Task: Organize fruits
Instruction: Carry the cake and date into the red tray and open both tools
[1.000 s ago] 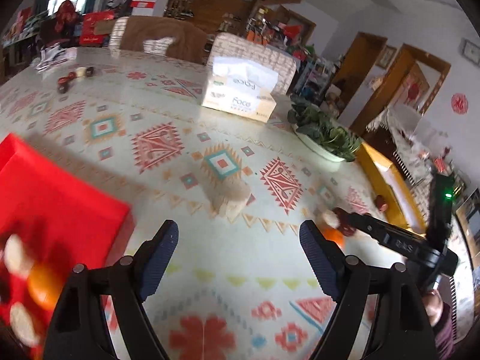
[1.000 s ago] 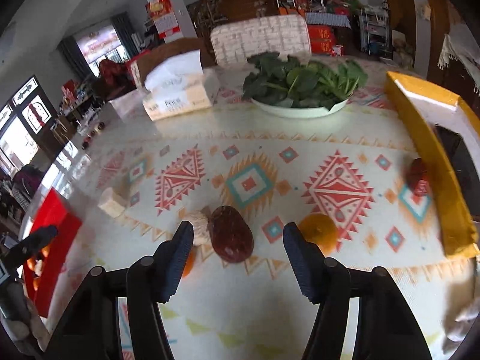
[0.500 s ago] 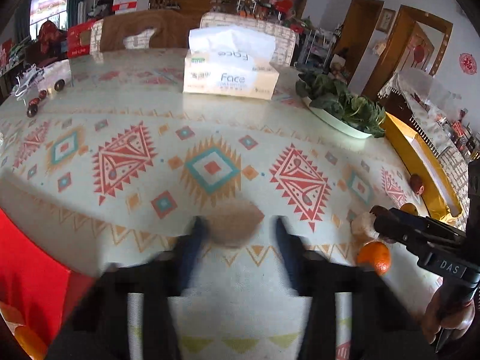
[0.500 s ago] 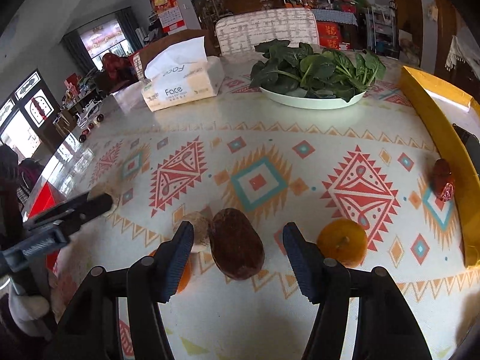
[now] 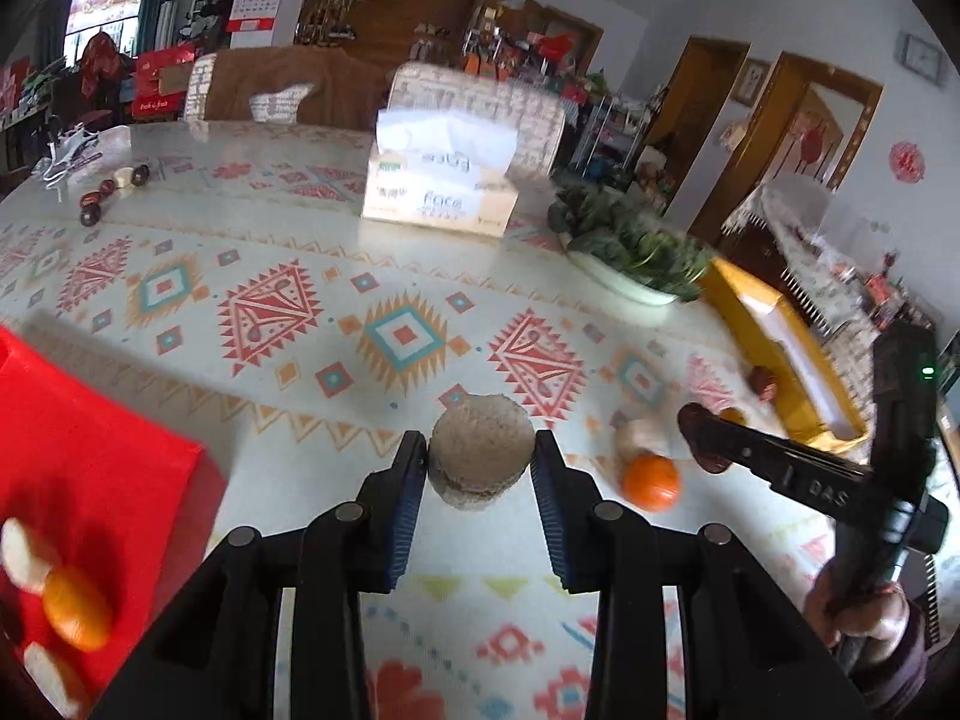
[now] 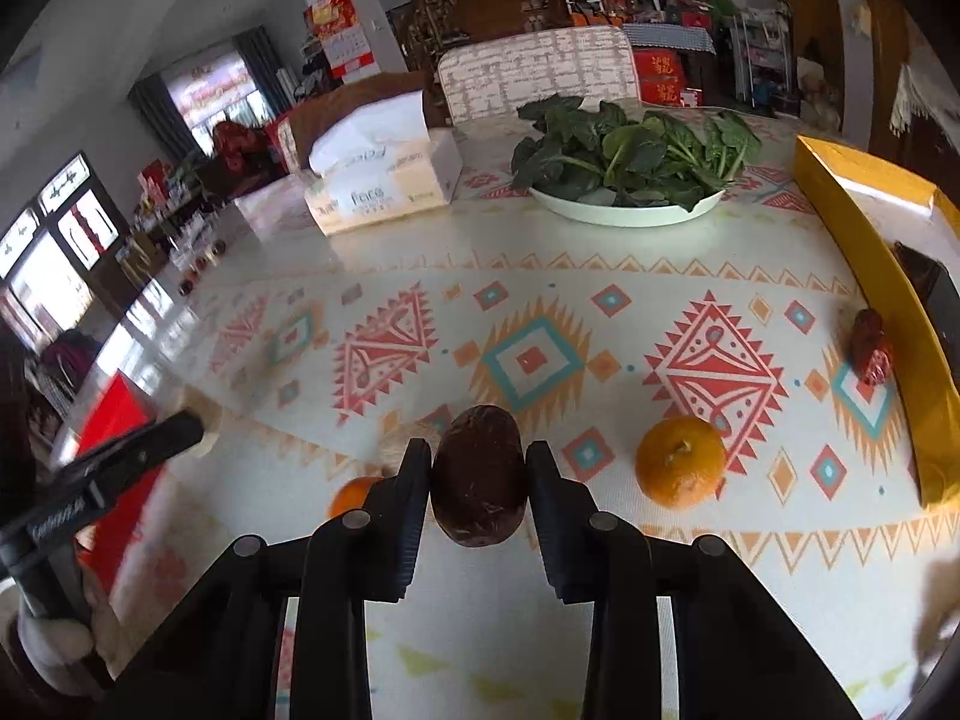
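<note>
My left gripper [image 5: 480,462] is shut on a pale brown, rough round fruit [image 5: 482,457] just above the patterned tablecloth. A red box [image 5: 90,468] at the left holds an orange [image 5: 77,606] and pale pieces. My right gripper [image 6: 479,468] is shut on a dark brown oval fruit [image 6: 478,474]; it also shows in the left wrist view [image 5: 708,438]. An orange [image 6: 681,461] lies to its right. Another orange [image 5: 651,474] and a pale piece [image 5: 636,435] lie between the grippers. A red date [image 6: 873,354] lies beside the yellow box [image 6: 870,252].
A tissue box [image 6: 384,189] and a white plate of leafy greens [image 6: 630,165] stand at the far side. Small dark fruits [image 5: 111,186] lie at the far left edge. Chairs stand behind the table. The yellow box runs along the right edge.
My left gripper swung away from the red box to the pale brown fruit and shut on it. My right gripper shut on the dark brown fruit.
</note>
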Available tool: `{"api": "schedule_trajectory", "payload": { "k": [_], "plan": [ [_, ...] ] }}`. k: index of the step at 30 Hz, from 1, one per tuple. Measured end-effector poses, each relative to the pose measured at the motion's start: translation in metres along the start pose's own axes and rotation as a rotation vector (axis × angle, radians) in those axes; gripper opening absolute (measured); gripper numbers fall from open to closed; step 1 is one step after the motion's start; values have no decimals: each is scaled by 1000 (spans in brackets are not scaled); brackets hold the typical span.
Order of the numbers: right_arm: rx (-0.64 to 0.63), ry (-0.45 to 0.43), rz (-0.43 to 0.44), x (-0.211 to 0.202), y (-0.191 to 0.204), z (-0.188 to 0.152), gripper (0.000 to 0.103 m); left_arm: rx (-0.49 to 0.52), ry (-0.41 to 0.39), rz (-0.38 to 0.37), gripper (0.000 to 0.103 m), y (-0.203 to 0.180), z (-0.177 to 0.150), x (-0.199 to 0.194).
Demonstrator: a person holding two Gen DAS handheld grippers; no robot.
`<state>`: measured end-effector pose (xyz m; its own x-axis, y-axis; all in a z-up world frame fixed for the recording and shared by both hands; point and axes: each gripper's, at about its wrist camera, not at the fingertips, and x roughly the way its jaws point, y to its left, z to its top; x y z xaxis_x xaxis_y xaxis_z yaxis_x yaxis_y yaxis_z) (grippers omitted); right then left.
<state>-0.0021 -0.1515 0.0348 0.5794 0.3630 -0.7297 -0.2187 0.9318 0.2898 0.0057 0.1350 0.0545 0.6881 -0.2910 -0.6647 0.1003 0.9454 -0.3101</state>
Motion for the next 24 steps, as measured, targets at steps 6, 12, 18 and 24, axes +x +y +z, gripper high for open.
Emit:
{"api": "schedule_trajectory", "payload": {
  "k": [6,12,18,24],
  "plan": [
    [36,-21,81,-31,16,-2,36,-103,-90,-38,35,27,-11,-60],
    [-35,-27,162,-51,75,-6,36,-153,-149,49,35,82,-19,-115],
    [-138,7,262,-43,160,-9,36,-260,-161,160,35,159,-22,-148],
    [-239,91,335,3,251,-21,36,-323,-118,239,35,217,-25,-143]
  ]
}}
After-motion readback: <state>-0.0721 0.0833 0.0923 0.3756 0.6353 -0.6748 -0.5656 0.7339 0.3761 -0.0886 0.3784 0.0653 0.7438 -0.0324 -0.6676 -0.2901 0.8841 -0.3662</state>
